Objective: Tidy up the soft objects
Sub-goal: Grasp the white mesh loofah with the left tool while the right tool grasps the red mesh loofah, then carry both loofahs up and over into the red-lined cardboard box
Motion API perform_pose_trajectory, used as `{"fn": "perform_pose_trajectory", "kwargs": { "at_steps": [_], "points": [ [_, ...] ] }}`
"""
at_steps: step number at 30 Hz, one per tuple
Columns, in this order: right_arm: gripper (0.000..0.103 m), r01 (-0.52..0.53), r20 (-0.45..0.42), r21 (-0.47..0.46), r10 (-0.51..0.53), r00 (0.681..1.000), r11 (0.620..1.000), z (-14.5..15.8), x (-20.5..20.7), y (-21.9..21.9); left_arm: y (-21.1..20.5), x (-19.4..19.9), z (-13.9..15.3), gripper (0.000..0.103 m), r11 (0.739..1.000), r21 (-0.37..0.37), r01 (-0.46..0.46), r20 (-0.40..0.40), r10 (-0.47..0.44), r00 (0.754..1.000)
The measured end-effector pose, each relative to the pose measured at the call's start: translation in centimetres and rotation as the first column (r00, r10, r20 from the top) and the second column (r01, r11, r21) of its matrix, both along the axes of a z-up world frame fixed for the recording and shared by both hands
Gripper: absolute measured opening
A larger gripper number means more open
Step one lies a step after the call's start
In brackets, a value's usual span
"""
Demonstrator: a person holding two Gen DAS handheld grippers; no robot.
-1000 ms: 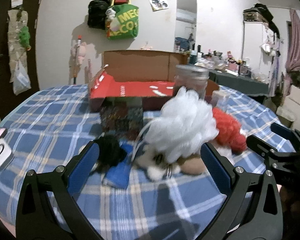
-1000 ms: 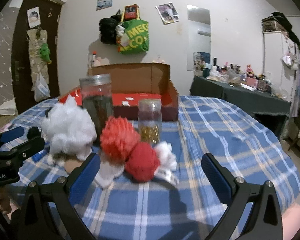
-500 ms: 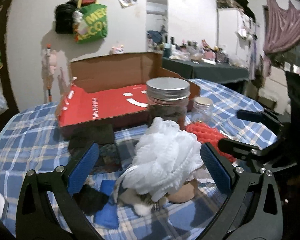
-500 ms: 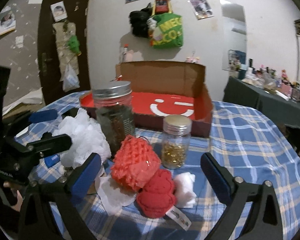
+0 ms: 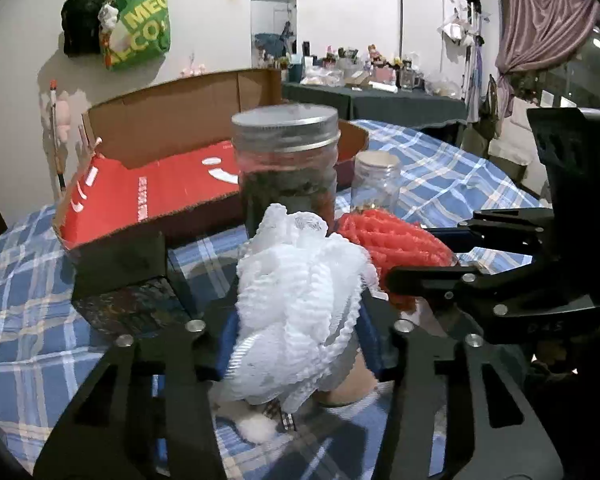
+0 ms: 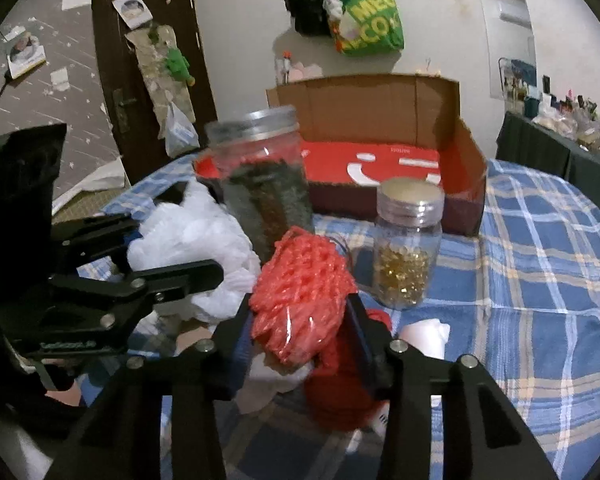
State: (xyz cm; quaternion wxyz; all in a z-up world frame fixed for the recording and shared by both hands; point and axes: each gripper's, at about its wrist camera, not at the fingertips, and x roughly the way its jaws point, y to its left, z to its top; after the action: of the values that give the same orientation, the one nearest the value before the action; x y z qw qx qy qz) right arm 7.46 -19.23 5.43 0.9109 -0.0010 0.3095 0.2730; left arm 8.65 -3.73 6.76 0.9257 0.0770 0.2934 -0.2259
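Observation:
A white foam net [image 5: 300, 280] stands between the blue pads of my left gripper [image 5: 298, 338], whose jaws are closing and squeezing its sides. A red foam net [image 6: 300, 288] sits the same way in my right gripper [image 6: 300, 340], its jaws closing and pressing on it. Each gripper shows in the other's view: the right gripper [image 5: 412, 254] beside the red foam net [image 5: 392, 240], the left gripper [image 6: 180, 248] around the white foam net [image 6: 204, 248]. A red knitted item [image 6: 340, 396] and a white soft piece [image 6: 424, 336] lie under the right gripper.
Just behind the nets stand a tall dark-filled jar [image 5: 288, 168] and a small jar of yellow beads [image 6: 408, 240]. Further back an open cardboard box [image 5: 160, 192] with a red inside lies on the blue plaid tablecloth [image 6: 540, 260]. A dark flat block [image 5: 128, 272] lies at the left.
Both grippers moved forward and turned inward onto the pile. Their wide-open jaws closed, the left onto the white net, the right onto the red net.

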Motion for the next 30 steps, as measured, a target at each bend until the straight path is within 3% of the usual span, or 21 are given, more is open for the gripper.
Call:
{"fn": "perform_pose_trajectory", "kwargs": {
  "at_steps": [6, 30],
  "points": [
    [0.043, 0.062, 0.097, -0.002, -0.062, 0.993, 0.998, 1.9, -2.1, -0.3, 0.8, -1.2, 1.1, 0.039, 1.000, -0.023, -0.020, 0.027, 0.021, 0.999],
    [0.043, 0.168, 0.211, -0.021, -0.160, 0.964, 0.986, 5.9, -2.9, -0.9, 6.0, -1.7, 5.8, 0.039, 0.989, -0.078, -0.125, 0.131, 0.134, 0.982]
  ]
}}
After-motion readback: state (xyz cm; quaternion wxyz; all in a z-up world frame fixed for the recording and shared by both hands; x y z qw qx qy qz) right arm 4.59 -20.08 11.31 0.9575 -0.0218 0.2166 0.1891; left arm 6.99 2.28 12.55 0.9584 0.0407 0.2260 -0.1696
